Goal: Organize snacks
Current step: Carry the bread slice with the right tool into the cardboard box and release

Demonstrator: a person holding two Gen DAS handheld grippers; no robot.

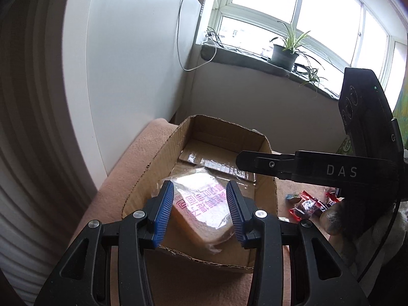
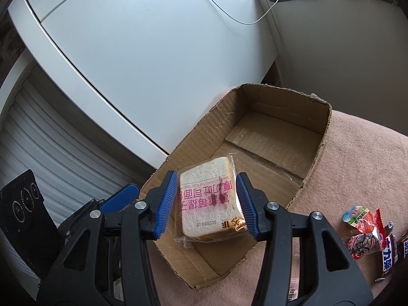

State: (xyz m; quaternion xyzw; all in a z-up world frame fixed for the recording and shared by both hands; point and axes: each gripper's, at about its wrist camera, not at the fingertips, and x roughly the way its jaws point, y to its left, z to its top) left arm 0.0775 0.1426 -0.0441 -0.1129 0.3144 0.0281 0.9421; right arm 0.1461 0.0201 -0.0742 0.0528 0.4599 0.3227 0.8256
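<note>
A wrapped slice of bread with pink print [image 1: 201, 209] [image 2: 210, 204] lies in the near end of an open cardboard box [image 1: 158, 158] [image 2: 316, 137] on a pink blanket. My left gripper [image 1: 201, 211] is open above the box, its blue pads either side of the bread and apart from it. My right gripper [image 2: 207, 205] is open too, its blue pads straddling the bread from above without touching it. The right gripper's black body [image 1: 318, 170] reaches over the box's right wall in the left wrist view. Loose wrapped snacks [image 2: 369, 234] [image 1: 311, 204] lie on the blanket right of the box.
The pink blanket [image 2: 357, 158] covers the surface. A white cabinet [image 2: 127, 51] stands close behind the box on the left. A windowsill with potted plants [image 1: 285, 51] runs along the back. A white cable [image 1: 183, 51] hangs by the wall.
</note>
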